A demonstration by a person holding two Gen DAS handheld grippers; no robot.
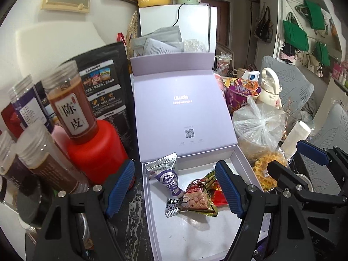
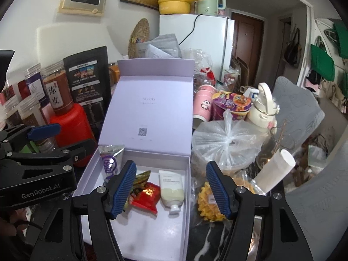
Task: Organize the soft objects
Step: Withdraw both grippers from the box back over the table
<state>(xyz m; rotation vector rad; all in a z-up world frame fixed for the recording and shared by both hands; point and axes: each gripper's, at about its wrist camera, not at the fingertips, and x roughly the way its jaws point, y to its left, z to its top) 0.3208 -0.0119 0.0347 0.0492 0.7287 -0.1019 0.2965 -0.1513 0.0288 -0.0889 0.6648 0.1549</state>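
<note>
An open lavender box (image 1: 184,235) (image 2: 148,235) lies below both grippers, its lid (image 1: 180,113) standing up at the back. Inside lie a silver-and-purple packet (image 1: 167,174) (image 2: 109,163), a green nut snack packet (image 1: 199,198) (image 2: 141,177) and a red packet (image 1: 219,195) (image 2: 146,195). A white cream tube (image 2: 171,189) also lies inside, seen in the right wrist view. A yellow waffle-like packet (image 2: 208,202) (image 1: 264,174) rests just outside the right wall. My left gripper (image 1: 175,189) hangs open above the packets, and my right gripper (image 2: 170,190) hangs open above the tube. Neither holds anything.
Clear jars (image 1: 71,100) and a red bottle (image 1: 95,150) crowd the box's left side, with a black pouch (image 1: 104,82) behind them. A tied plastic bag (image 2: 228,143), a noodle cup (image 2: 232,104), a pink cup (image 2: 203,104), a cream bottle (image 2: 264,106) and a white paper roll (image 2: 276,171) stand on the right.
</note>
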